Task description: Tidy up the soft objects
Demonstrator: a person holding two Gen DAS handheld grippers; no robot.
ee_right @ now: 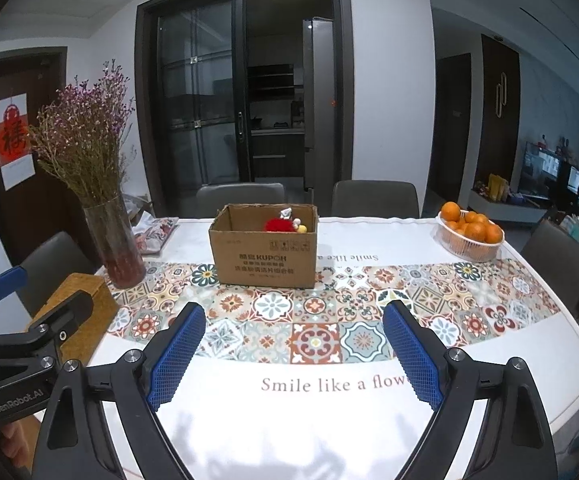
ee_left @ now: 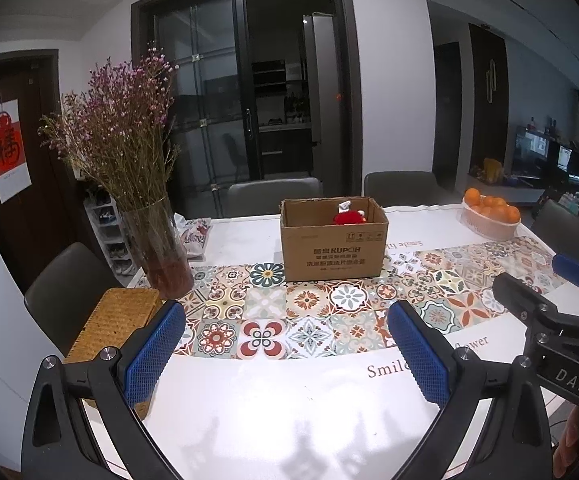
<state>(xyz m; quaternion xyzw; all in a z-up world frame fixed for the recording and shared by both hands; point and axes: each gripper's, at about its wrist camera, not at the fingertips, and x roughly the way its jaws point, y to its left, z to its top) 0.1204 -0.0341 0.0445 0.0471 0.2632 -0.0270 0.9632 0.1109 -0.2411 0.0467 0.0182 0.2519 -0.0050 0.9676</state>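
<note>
An open cardboard box [ee_left: 333,250] [ee_right: 263,258] stands on the table's patterned runner, straight ahead of both grippers. A red plush toy [ee_left: 349,217] [ee_right: 279,225] with a white tag lies inside it; in the right wrist view a small yellow soft toy [ee_right: 300,227] shows beside it. My left gripper [ee_left: 285,354] is open and empty, low over the table's near edge. My right gripper [ee_right: 295,354] is open and empty too, beside the left one. Each gripper shows at the edge of the other's view.
A glass vase of dried purple flowers [ee_left: 157,248] [ee_right: 115,240] stands at the left, with a woven box [ee_left: 115,322] [ee_right: 73,312] near it. A white basket of oranges [ee_left: 489,216] [ee_right: 469,236] sits at the far right. A folded floral cloth [ee_left: 195,234] lies behind the vase. Chairs surround the table.
</note>
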